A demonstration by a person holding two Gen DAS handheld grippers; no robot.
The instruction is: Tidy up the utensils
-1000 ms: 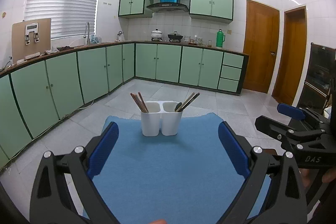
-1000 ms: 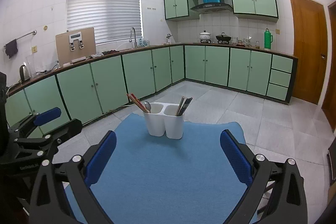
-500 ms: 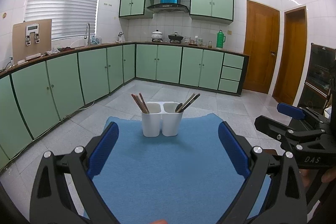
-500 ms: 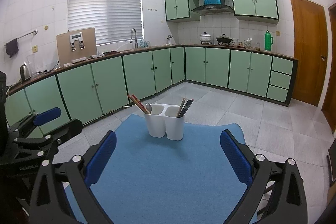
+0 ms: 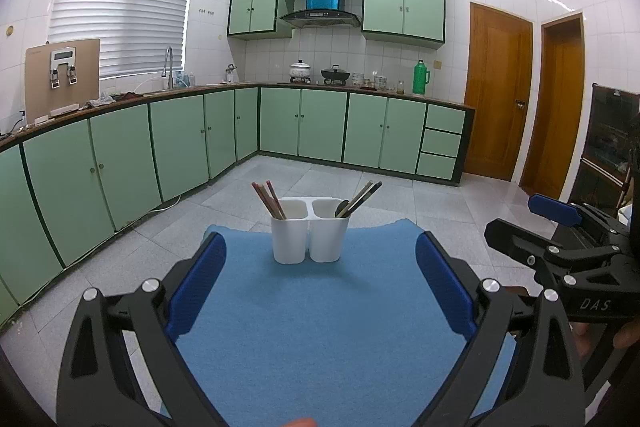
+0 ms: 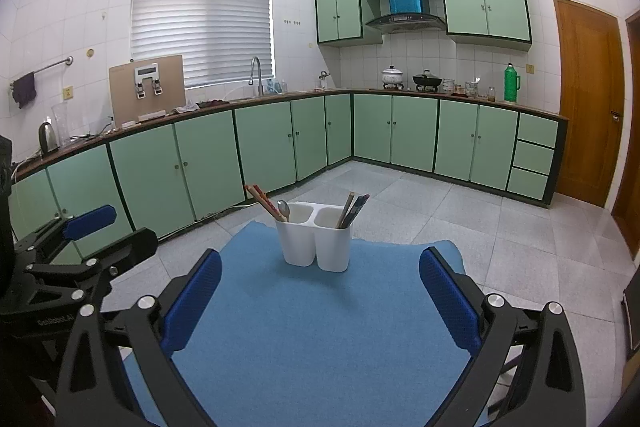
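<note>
A white two-compartment utensil holder (image 5: 309,230) (image 6: 316,235) stands at the far end of a blue mat (image 5: 320,327) (image 6: 320,327). Its left cup holds reddish-brown chopsticks (image 5: 267,199) (image 6: 262,202) and a metal spoon (image 6: 283,207); its right cup holds dark chopsticks (image 5: 362,197) (image 6: 352,209) and a spoon (image 5: 341,207). My left gripper (image 5: 320,283) is open and empty, back from the holder. My right gripper (image 6: 320,287) is open and empty, also short of the holder. Each gripper shows at the side of the other's view.
The mat lies on a surface above a grey tiled floor. Green base cabinets (image 5: 200,143) run along the left and back walls under a counter with a sink, pots and a green flask (image 5: 420,78). Wooden doors (image 5: 498,95) stand at the right.
Both views have tilted slightly, so the holder sits a little higher in the frames. Both grippers stay open and empty.
</note>
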